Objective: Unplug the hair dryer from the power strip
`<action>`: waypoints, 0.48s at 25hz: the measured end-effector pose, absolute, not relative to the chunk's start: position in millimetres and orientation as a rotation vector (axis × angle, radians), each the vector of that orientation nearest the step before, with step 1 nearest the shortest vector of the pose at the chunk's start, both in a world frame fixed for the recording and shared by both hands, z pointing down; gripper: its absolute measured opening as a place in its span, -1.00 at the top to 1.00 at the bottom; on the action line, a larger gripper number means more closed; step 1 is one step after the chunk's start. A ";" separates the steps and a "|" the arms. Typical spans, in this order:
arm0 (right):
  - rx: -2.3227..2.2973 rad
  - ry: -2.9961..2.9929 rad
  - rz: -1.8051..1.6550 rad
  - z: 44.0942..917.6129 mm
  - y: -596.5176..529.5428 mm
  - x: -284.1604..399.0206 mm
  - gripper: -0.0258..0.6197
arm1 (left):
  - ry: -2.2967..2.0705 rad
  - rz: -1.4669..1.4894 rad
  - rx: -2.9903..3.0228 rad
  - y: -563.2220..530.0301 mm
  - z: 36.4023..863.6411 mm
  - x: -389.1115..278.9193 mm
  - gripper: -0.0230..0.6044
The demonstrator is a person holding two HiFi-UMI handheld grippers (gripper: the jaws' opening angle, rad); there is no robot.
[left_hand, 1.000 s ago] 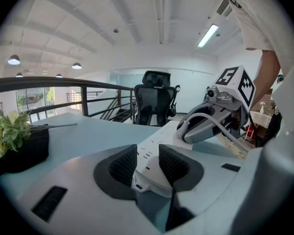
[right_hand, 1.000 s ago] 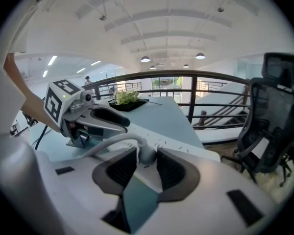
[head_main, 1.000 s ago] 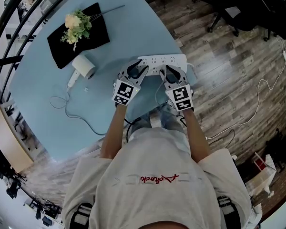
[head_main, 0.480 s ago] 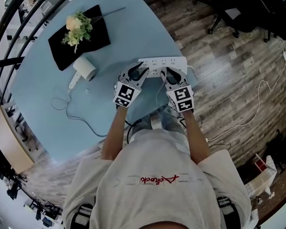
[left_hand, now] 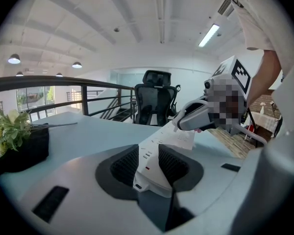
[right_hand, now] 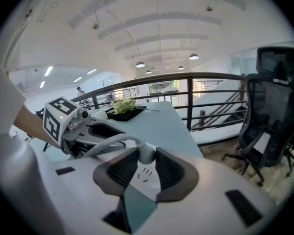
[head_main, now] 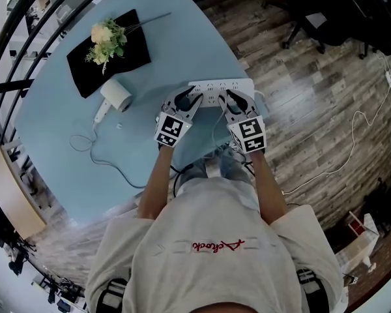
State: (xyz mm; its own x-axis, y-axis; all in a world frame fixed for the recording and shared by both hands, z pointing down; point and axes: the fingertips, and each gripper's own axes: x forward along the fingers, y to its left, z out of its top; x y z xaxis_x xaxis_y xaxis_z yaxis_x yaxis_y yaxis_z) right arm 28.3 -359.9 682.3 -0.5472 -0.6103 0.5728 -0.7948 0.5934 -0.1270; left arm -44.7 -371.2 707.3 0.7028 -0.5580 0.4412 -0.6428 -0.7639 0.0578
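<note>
My pale blue tabletop [head_main: 182, 51] carries a black mat [head_main: 133, 41] at the far left. The white hair dryer [head_main: 115, 95] lies just beside it, its cord [head_main: 115, 166] looping toward me. The white power strip [head_main: 215, 85] sits near the right edge.

Beige T-shirt [head_main: 208, 253] — red script, black-and-white marker cubes [head_main: 171, 128]

The right hand-held gripper [head_main: 229, 98] has just been closing its jaws. The white plug [right_hand: 145, 153] seated in the power strip [head_main: 212, 84] stands between them, and both pads now lie against its sides. In the head view, this gripper's tip reaches slightly further in over the strip's near edge than a second ago. The whole scene has also slid a little in that view, with the strip now sitting slightly lower in the picture.
</note>
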 end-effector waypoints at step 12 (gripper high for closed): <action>1.151 -2.360 0.500 664.3 -346.6 39.8 0.54 | -0.937 0.560 2.687 -346.1 681.6 -39.4 0.87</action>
State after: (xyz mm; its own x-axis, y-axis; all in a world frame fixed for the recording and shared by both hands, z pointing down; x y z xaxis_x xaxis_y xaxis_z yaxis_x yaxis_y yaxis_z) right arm 39.8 -346.6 664.3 -0.5416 -0.6348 0.5510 -0.8037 0.5832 -0.1181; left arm -39.4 -346.1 681.6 0.7206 -0.5439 0.4301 -0.6363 -0.7652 0.0984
